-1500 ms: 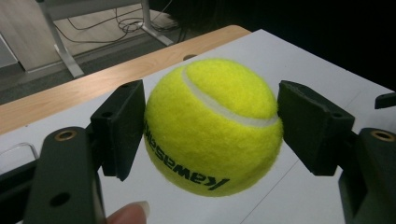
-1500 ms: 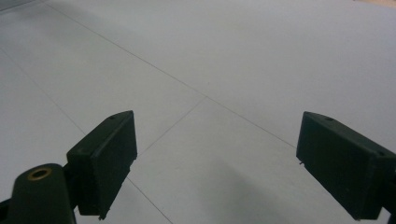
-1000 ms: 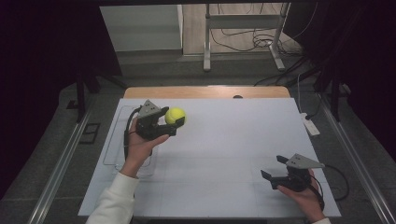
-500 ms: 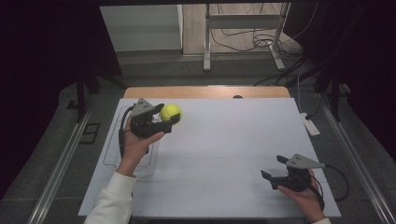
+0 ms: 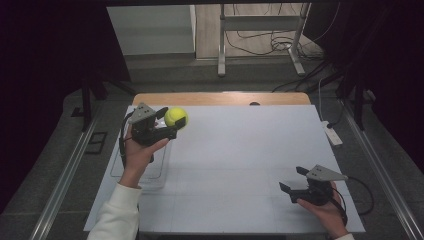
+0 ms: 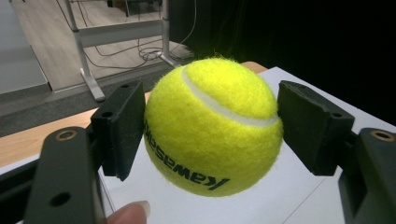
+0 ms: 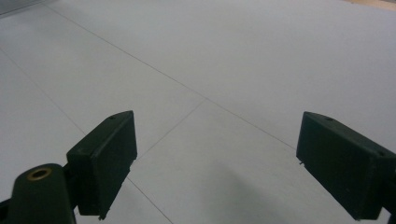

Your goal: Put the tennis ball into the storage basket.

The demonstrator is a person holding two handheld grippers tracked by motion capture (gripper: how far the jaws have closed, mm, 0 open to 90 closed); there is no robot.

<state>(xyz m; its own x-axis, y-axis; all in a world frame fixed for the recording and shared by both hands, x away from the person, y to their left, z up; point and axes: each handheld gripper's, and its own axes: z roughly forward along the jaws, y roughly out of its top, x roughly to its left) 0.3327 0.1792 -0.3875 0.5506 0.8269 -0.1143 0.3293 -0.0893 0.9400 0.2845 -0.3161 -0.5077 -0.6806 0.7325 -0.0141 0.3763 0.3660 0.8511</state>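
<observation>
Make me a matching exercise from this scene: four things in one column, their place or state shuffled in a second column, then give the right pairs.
Things
1. tennis ball
2. left gripper
3. right gripper
4. clear tray

Places or states
A. jaws wide apart with nothing between them, low over the white table, near right
B. lies flat at the table's left edge
C. yellow-green with black lettering, clamped between two black pads
D. shut on a round thing, held up above the table's far left part

Pairs: 1-C, 2-D, 3-A, 4-B
</observation>
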